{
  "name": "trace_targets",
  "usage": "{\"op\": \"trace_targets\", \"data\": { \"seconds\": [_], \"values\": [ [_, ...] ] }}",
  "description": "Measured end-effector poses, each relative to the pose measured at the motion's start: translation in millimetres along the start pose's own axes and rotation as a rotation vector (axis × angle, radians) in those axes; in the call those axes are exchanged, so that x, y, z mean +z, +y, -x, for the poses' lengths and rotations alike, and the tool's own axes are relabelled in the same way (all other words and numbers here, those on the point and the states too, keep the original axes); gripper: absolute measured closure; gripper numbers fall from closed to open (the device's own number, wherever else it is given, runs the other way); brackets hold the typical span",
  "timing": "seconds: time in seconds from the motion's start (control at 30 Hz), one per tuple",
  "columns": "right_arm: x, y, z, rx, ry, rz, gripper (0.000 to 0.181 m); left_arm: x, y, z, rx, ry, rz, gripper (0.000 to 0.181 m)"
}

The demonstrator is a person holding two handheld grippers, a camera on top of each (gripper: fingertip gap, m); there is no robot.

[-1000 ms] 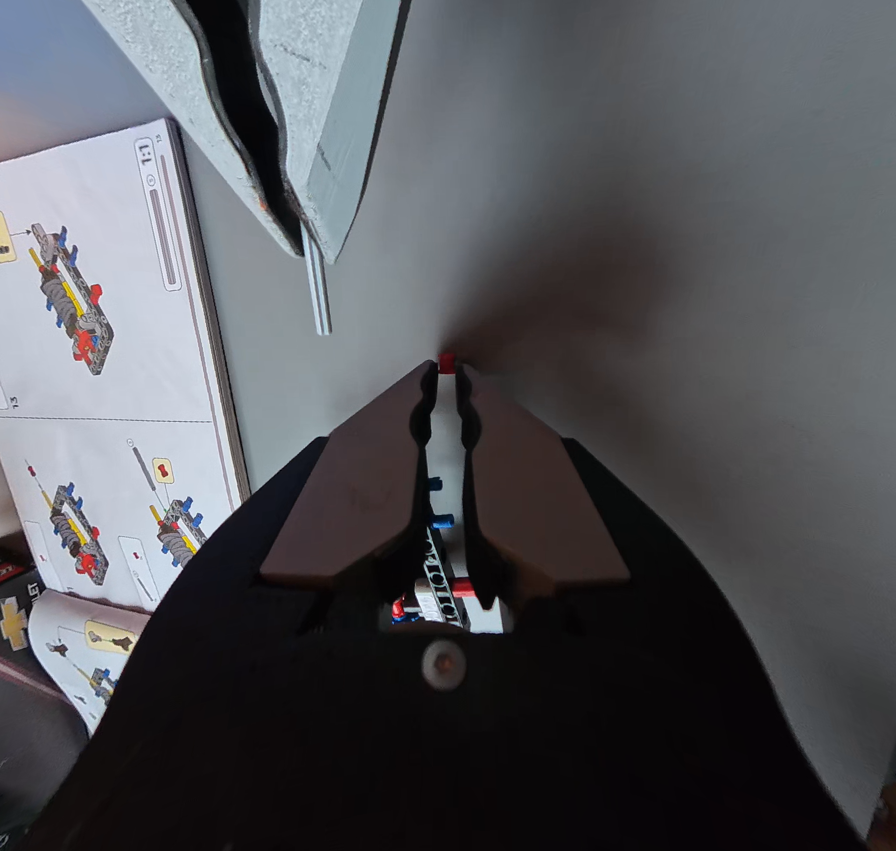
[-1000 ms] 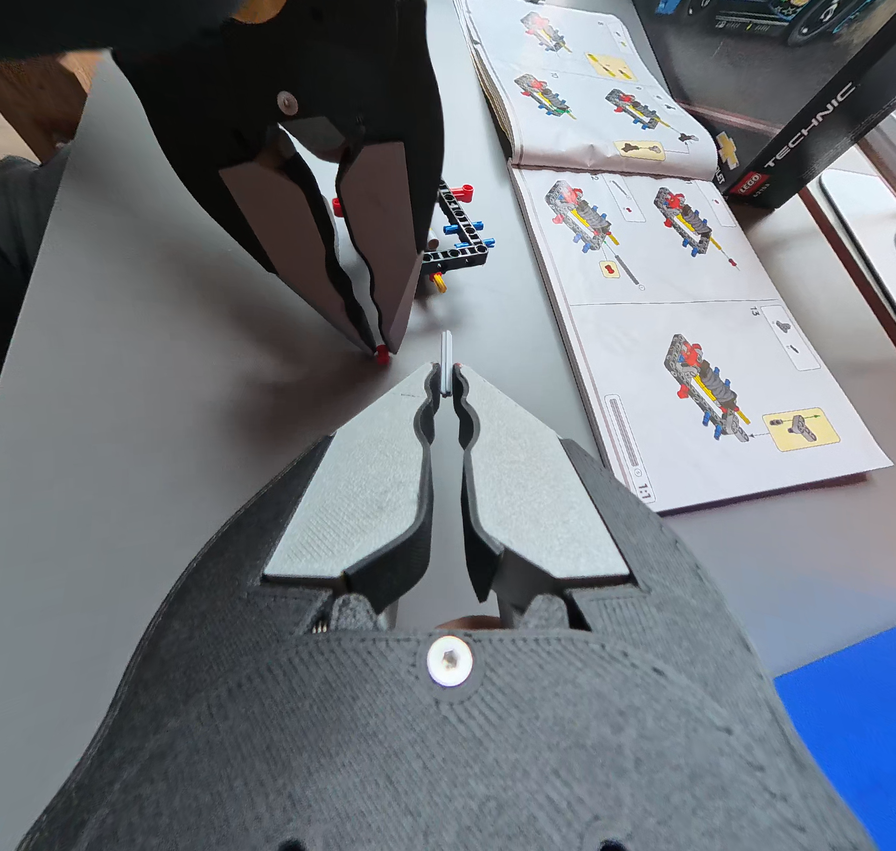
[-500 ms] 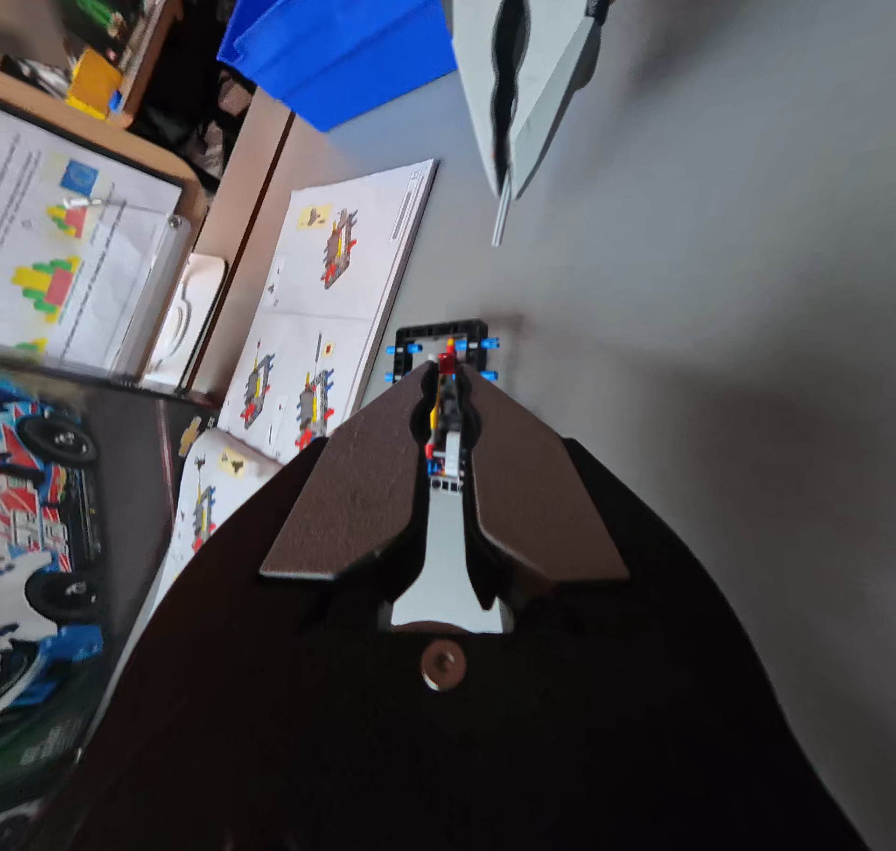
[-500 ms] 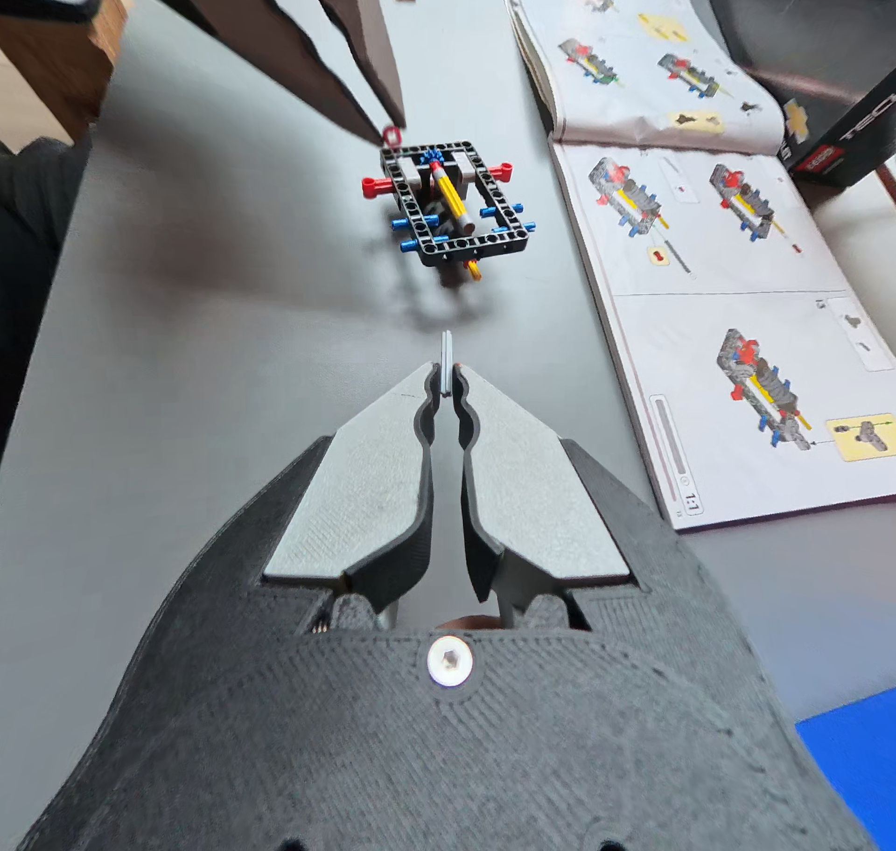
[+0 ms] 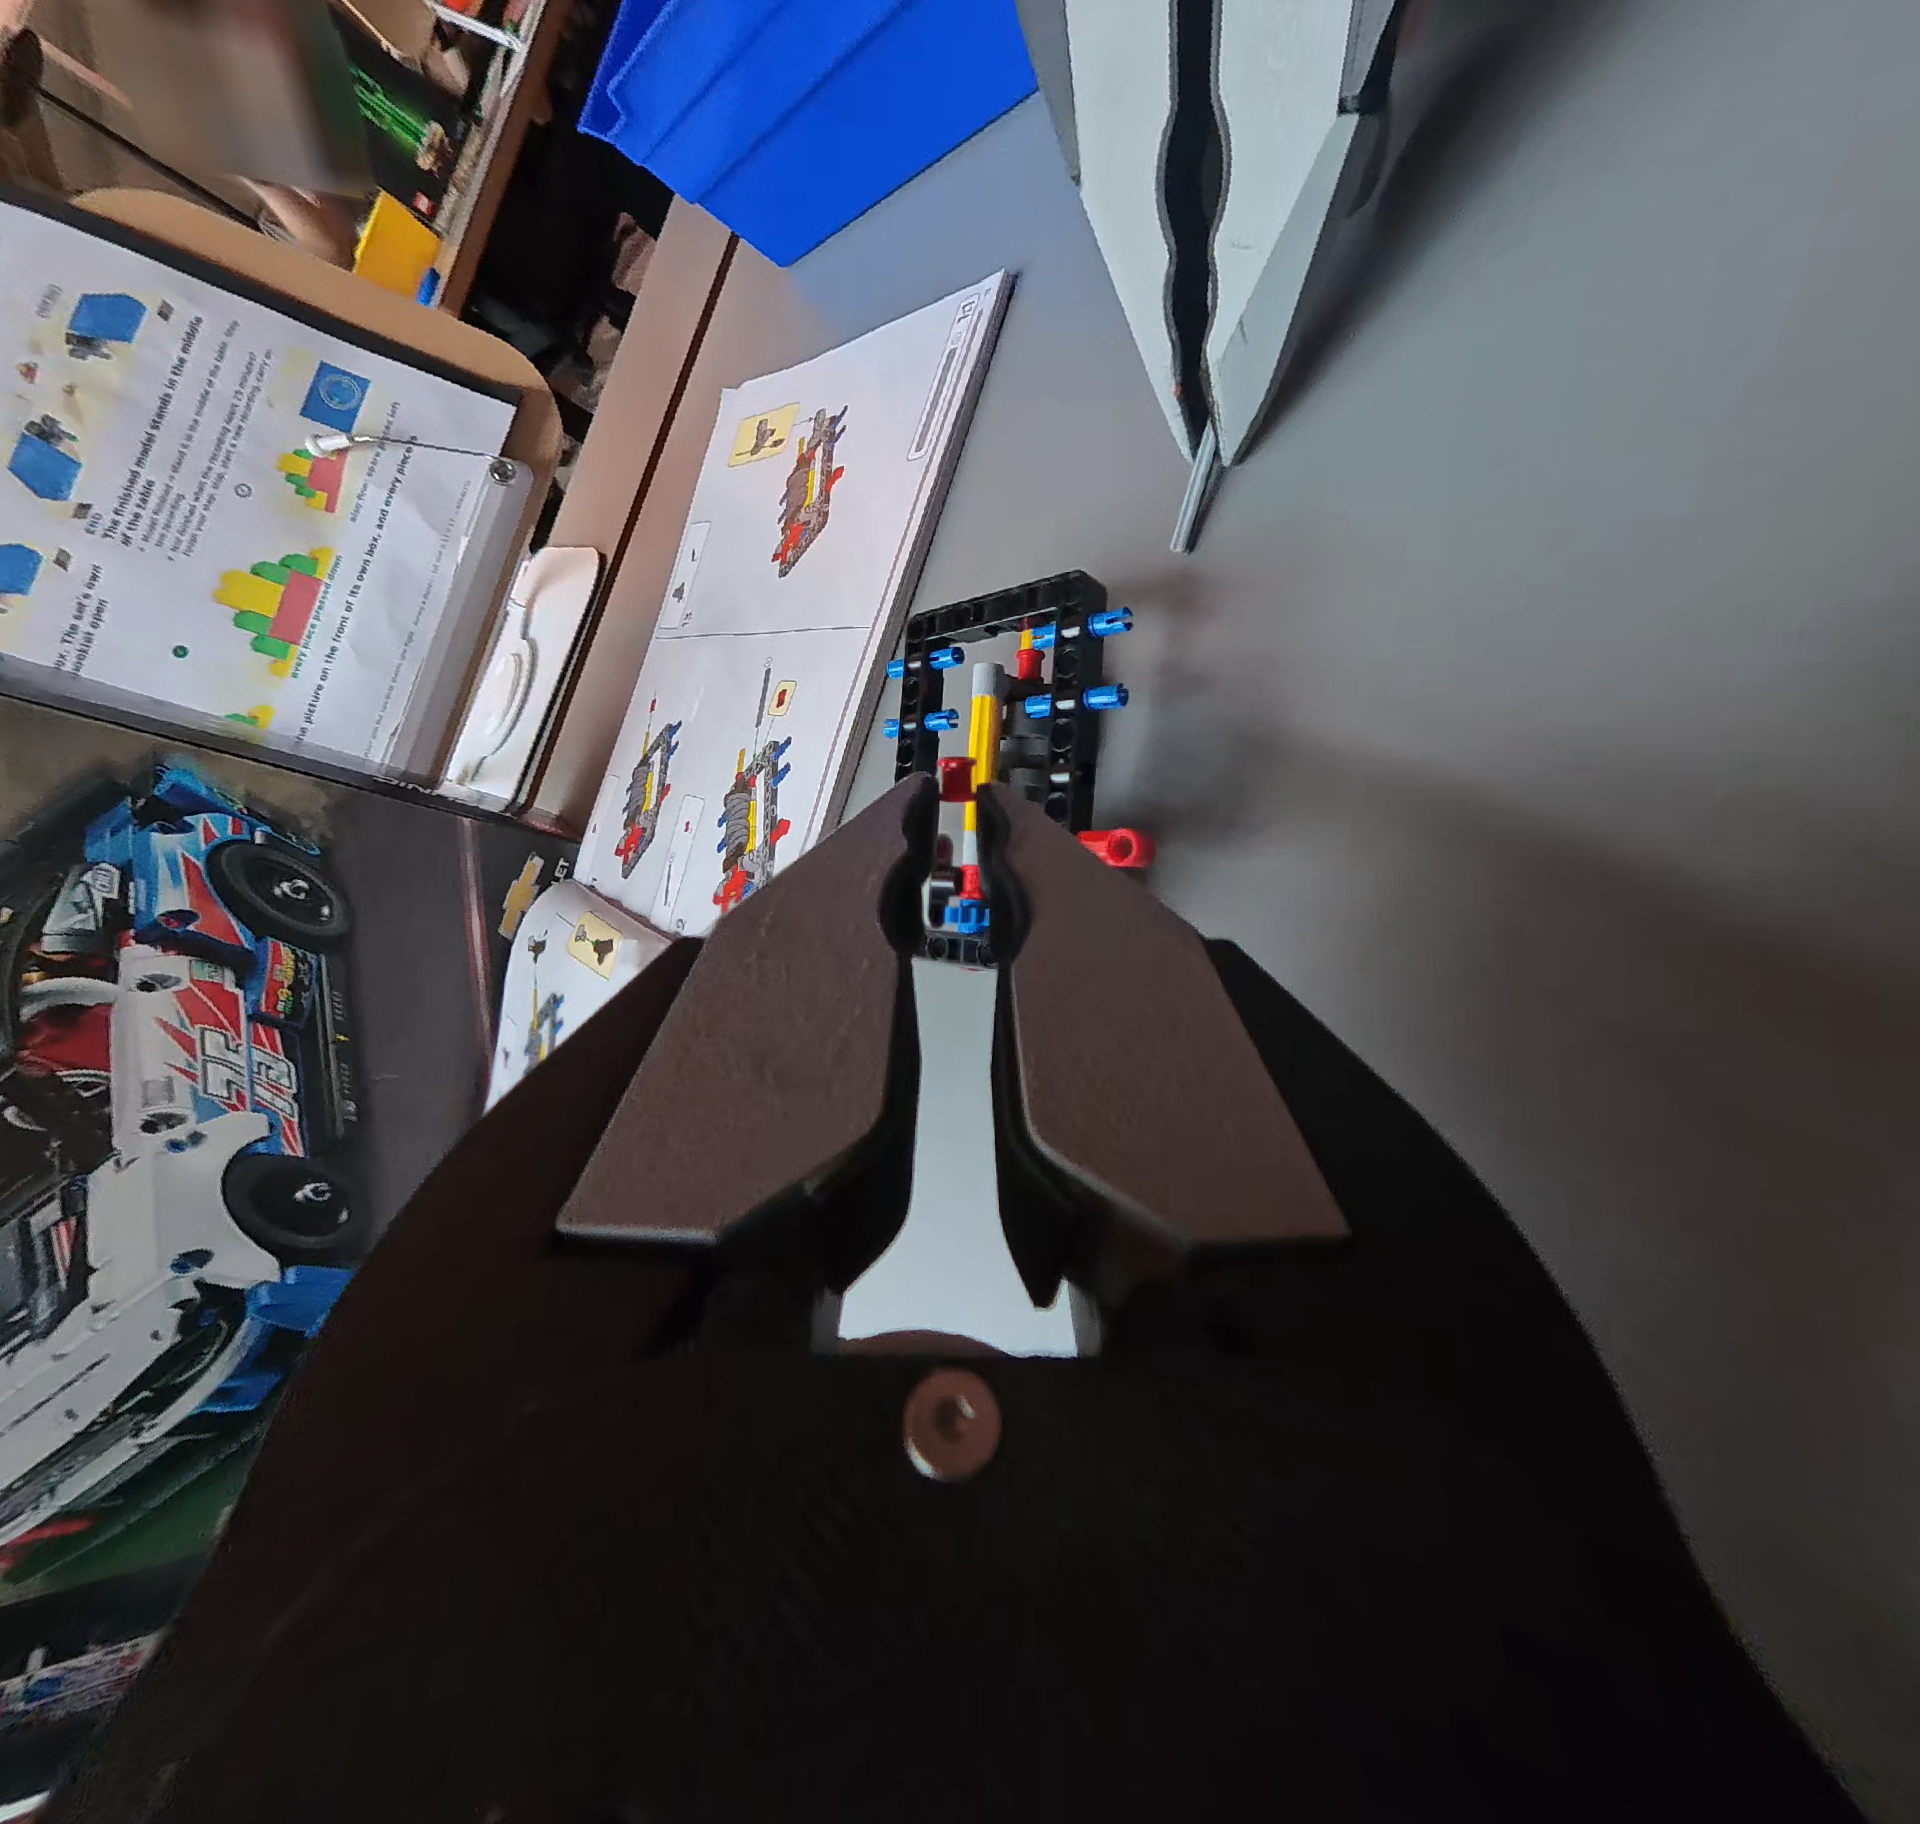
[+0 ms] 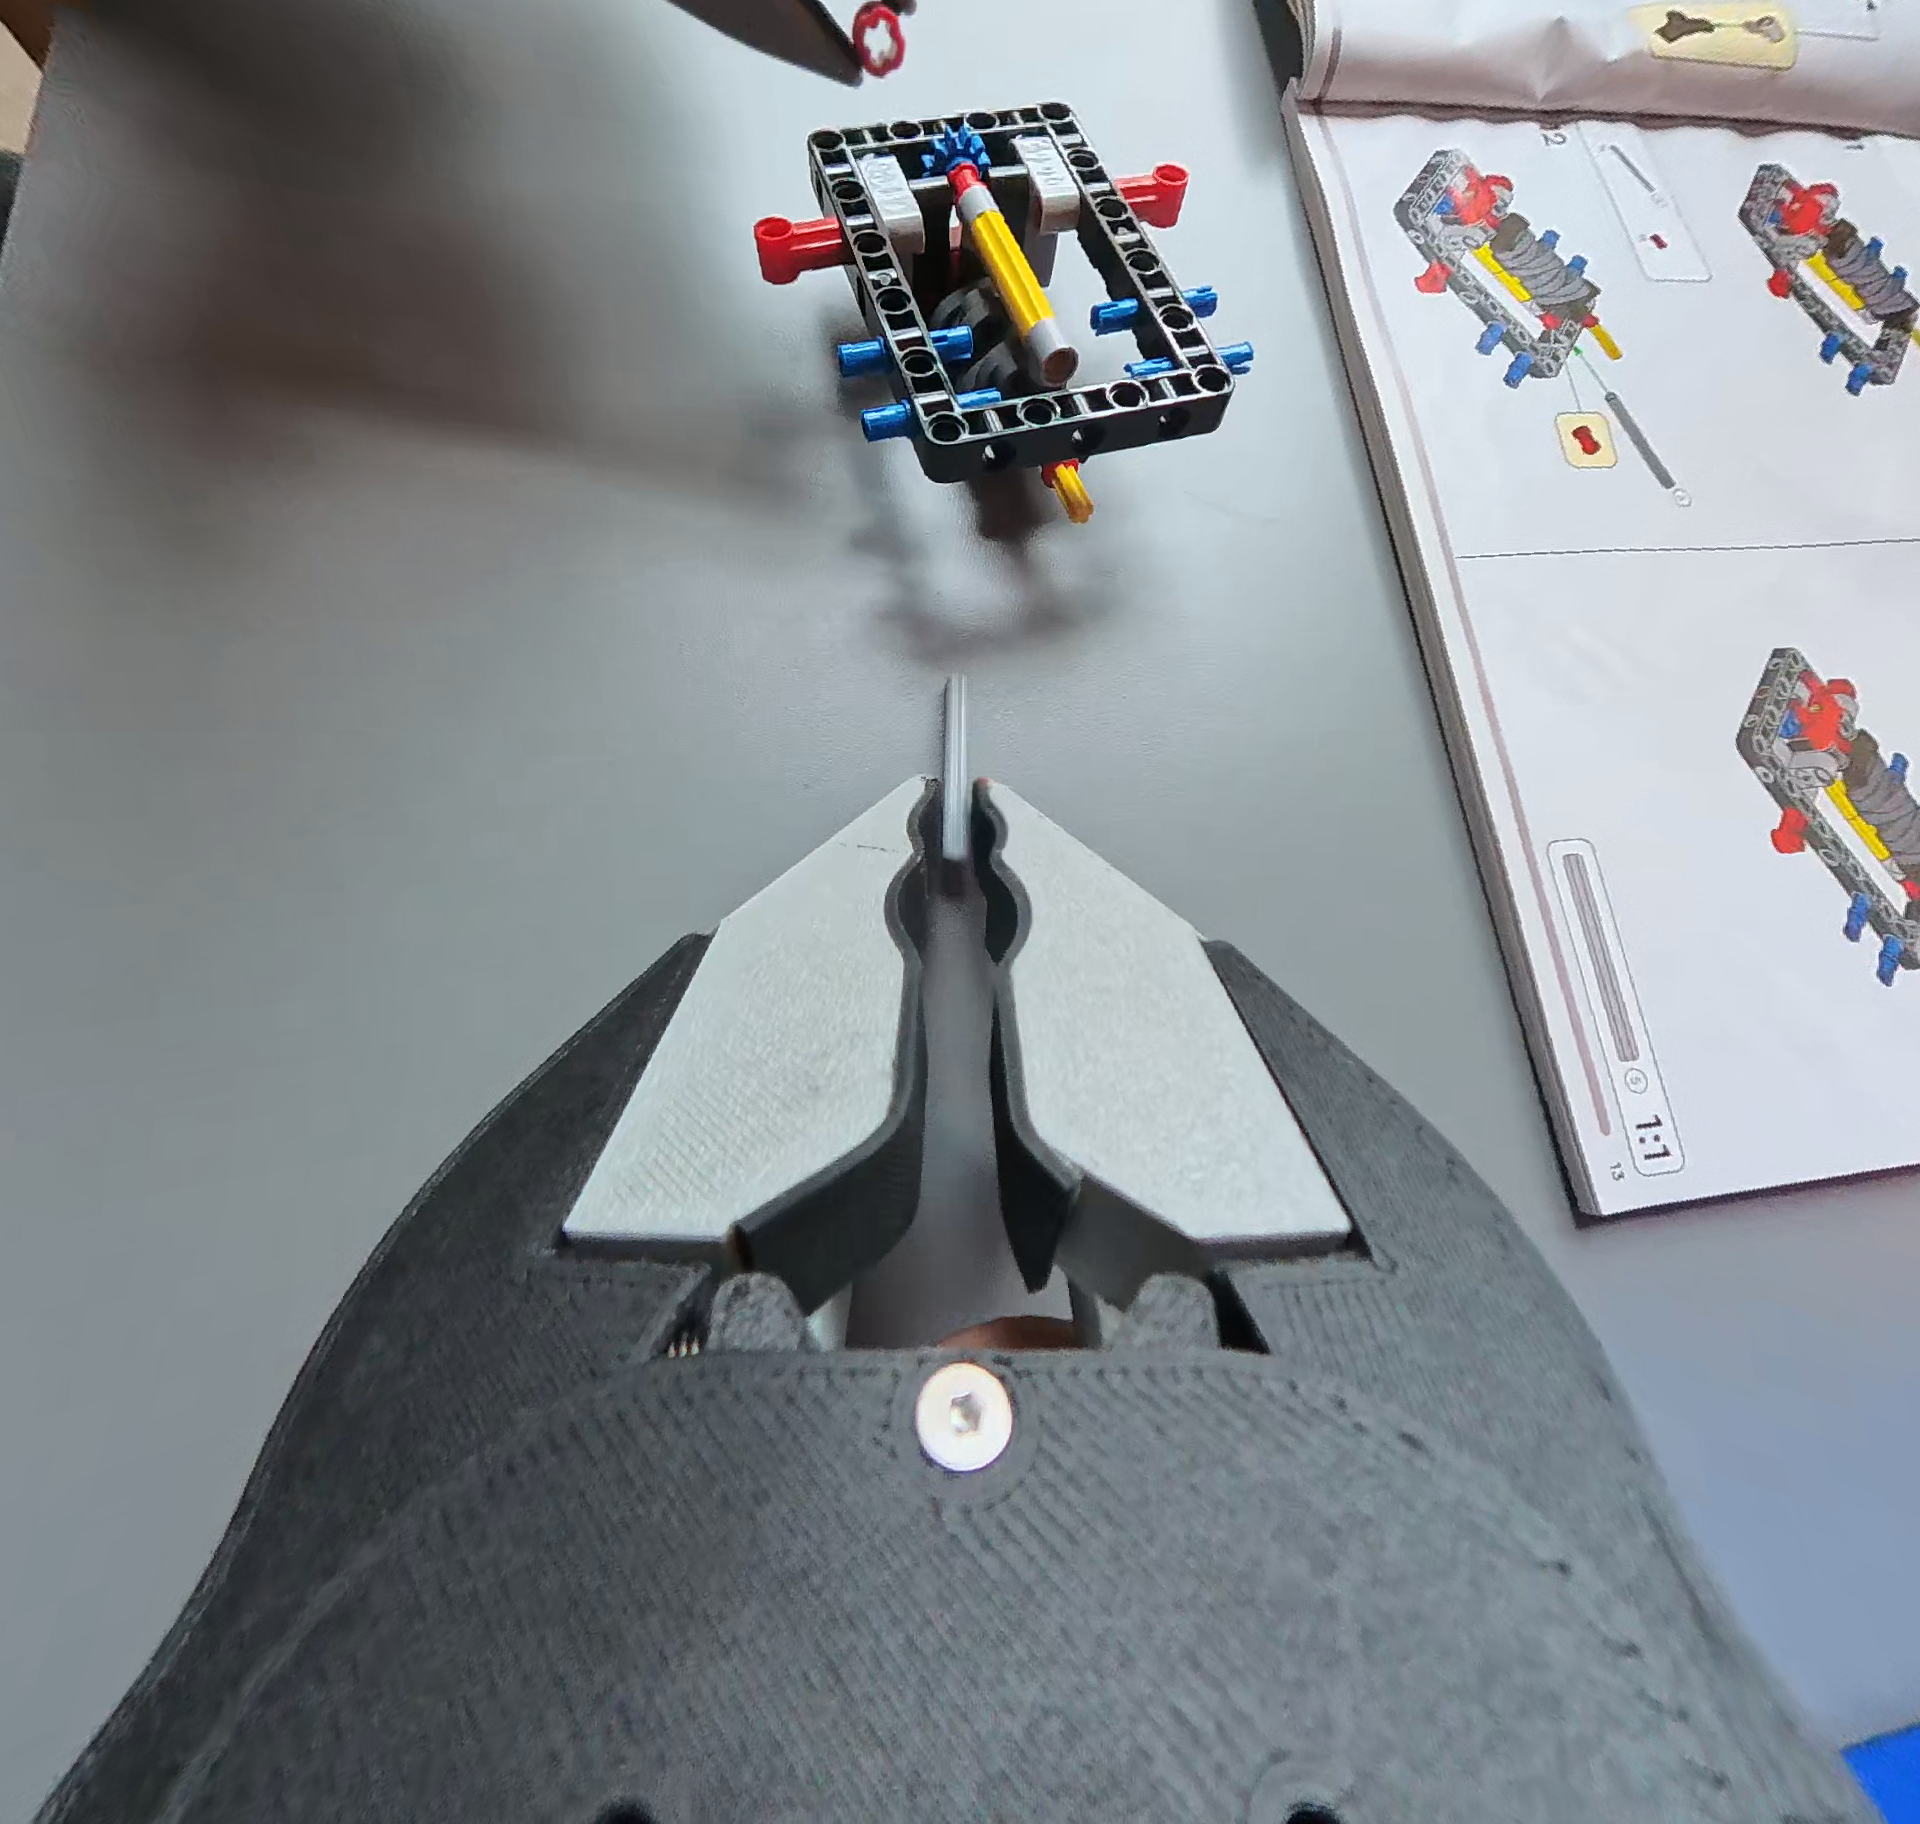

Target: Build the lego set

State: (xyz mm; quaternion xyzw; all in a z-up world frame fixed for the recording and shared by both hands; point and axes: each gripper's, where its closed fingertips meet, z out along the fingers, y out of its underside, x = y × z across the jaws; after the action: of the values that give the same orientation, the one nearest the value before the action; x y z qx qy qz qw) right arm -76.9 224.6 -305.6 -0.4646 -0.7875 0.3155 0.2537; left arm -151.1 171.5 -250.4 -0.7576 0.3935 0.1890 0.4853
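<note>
A black rectangular lego frame point(image 6: 1143, 257) lies on the grey table point(image 6: 416, 631), with a yellow axle, blue pins and red pins in it. It also shows in the left wrist view point(image 5: 1070, 704). My left gripper point(image 5: 954, 798) is shut on a small red bush point(image 5: 954, 775) and holds it above the near end of the frame. In the right wrist view the red bush point(image 6: 881, 37) hangs just beyond the frame's far end. My right gripper point(image 6: 954, 787) is shut on a thin grey axle point(image 6: 956, 746), in front of the frame and pointing at it.
An open instruction booklet point(image 6: 1662, 579) lies right of the frame. In the left wrist view a dark lego box with a car picture point(image 5: 156, 1047) lies left, a blue bin point(image 5: 810, 60) at the far edge, and a printed sheet in a stand point(image 5: 239, 527) behind the booklet. One gripper's finger ends stand about 11 centimetres off the other's.
My left gripper has lifted off the table with the red bush and swung over to the frame. My right gripper keeps the grey axle, and the frame is now uncovered in its view.
</note>
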Motion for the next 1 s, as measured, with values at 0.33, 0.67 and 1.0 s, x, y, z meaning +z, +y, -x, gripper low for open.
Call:
{"op": "trace_targets", "data": {
  "seconds": [0.33, 0.67, 1.0],
  "values": [
    [-31, -60, 4, 0.089, -0.031, -0.286, 0.170, -5, -28, 4, 0.072, -0.103, -0.118, 0.176],
    [-27, -112, 31, 0.146, -0.082, -0.434, 0.178, -10, -55, -4, 0.068, -0.125, -0.212, 0.176],
    [-21, -106, 25, 0.152, -0.048, -0.404, 0.176, -8, -56, -4, 0.080, -0.145, -0.223, 0.176]
  ]
}}
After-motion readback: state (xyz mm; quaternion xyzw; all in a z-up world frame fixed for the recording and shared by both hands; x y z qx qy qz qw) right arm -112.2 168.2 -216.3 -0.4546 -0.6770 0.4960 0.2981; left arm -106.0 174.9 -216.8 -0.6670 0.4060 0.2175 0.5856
